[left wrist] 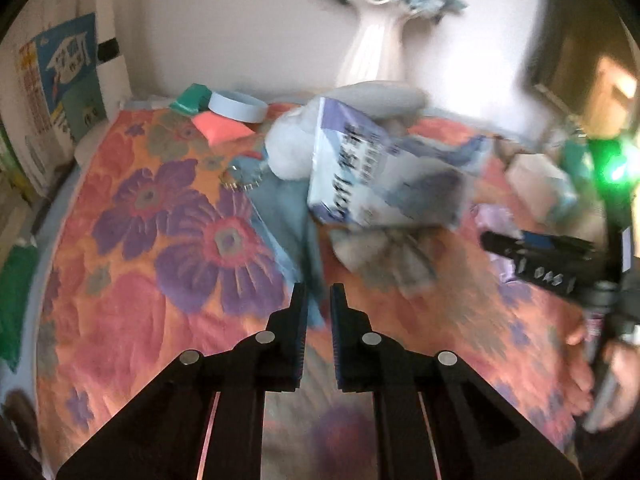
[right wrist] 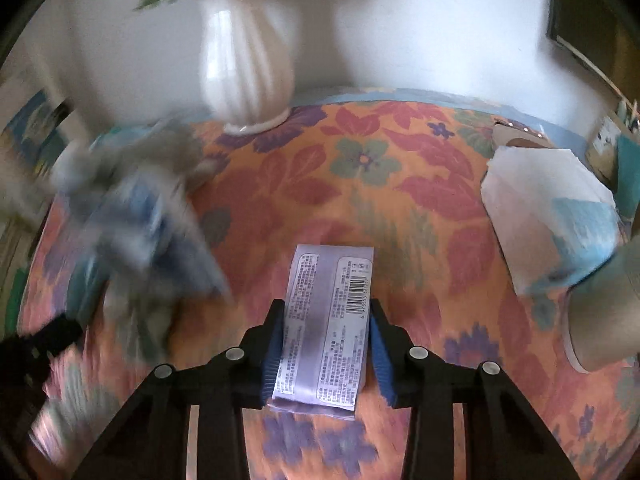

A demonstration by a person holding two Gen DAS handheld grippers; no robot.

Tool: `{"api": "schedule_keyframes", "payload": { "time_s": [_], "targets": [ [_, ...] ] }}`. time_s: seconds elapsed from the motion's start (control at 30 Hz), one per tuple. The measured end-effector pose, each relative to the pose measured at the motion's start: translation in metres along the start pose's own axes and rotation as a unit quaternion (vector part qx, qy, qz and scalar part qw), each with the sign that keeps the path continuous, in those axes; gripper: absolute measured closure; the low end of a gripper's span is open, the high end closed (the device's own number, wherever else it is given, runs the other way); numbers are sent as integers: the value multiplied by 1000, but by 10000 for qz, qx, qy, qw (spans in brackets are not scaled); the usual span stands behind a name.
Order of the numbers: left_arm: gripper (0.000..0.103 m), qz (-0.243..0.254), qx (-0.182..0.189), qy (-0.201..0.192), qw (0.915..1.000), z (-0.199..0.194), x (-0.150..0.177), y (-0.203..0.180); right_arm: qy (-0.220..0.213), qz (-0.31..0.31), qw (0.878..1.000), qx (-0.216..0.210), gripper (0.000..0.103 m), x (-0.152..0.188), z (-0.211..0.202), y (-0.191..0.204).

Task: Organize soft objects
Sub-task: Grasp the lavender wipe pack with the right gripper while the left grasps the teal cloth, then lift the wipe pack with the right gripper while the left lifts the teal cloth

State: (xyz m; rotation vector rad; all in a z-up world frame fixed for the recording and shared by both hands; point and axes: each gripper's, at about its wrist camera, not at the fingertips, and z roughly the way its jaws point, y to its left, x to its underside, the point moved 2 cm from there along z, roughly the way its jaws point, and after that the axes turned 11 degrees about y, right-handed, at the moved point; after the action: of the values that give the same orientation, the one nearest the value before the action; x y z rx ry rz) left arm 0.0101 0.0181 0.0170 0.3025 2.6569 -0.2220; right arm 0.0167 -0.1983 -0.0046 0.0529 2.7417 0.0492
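Your right claw (right wrist: pixel 327 350) is squeezing a purple pack (right wrist: pixel 326 328) just above the flowery table (right wrist: pixel 360 184). A white pack (right wrist: pixel 548 216) lies ahead on its right. Your left claw (left wrist: pixel 318 334) is nearly shut on nothing, with a blue-and-white pack (left wrist: pixel 380 172) on soft toys (left wrist: pixel 288 148) ahead.

A table under an orange floral cloth (right wrist: pixel 360 208) carries it all: ribbed white ceramic vase (right wrist: pixel 244 72) at eleven o'clock, white-and-blue tissue pack (right wrist: pixel 548 208) at two, and at nine a blurred heap, seemingly grey plush and blue packaging (right wrist: pixel 136 216).
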Motion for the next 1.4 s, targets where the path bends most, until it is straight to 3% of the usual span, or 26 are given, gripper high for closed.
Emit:
{"api": "schedule_keyframes", "payload": {
  "time_s": [0.1, 0.3, 0.33, 0.37, 0.4, 0.43, 0.57, 0.63, 0.73, 0.83, 0.9, 1.07, 1.2, 1.3, 1.4],
  "targets": [
    [95, 66, 323, -54, 9994, -18, 25, 4, -68, -339, 9994, 49, 65, 22, -9, 0],
    [91, 289, 745, 35, 9968, -42, 61, 0, -119, -1006, 9945, -262, 65, 67, -27, 6],
    [86, 315, 701, 1, 9970, -44, 60, 0, -127, -1022, 9943, -290, 65, 72, -29, 6],
    [69, 297, 596, -59, 9978, -45, 57, -1, -122, -1006, 9944, -306, 65, 75, -29, 4],
    [59, 200, 490, -89, 9986, -43, 49, -1, -111, -972, 9947, -322, 65, 76, -28, 3],
    [55, 103, 435, -84, 9990, -39, 41, 2, -97, -943, 9949, -337, 65, 74, -25, 3],
    [57, -81, 148, -107, 9998, -14, 1, 5, -80, -925, 9952, -308, 53, 72, -21, 6],
    [95, -78, 14, 123, 9999, 8, -17, 6, -146, -981, 9949, -206, 50, 74, -21, 8],
    [98, 24, -319, 358, 9988, 31, -29, 6, -170, -1007, 9945, -212, 50, 75, -21, 8],
    [98, 51, -26, 19, 10000, 14, -22, 11, -201, -955, 9944, -402, 51, 74, -22, 3],
    [98, -47, 552, -208, 9982, -15, -6, 21, -223, -924, 9942, -498, 54, 74, -23, 0],
    [98, -39, 1098, -539, 9925, -70, 31, 29, -241, -946, 9938, -529, 54, 76, -24, 2],
    [94, -21, 858, -391, 9955, -73, 53, 26, -241, -962, 9941, -427, 53, 78, -23, 5],
    [75, -110, 433, -204, 9988, -52, 54, 25, -238, -976, 9941, -400, 53, 78, -23, 6],
    [74, -42, 58, 15, 10000, -30, 52, 22, -234, -960, 9942, -425, 53, 78, -23, 4]
  ]
}}
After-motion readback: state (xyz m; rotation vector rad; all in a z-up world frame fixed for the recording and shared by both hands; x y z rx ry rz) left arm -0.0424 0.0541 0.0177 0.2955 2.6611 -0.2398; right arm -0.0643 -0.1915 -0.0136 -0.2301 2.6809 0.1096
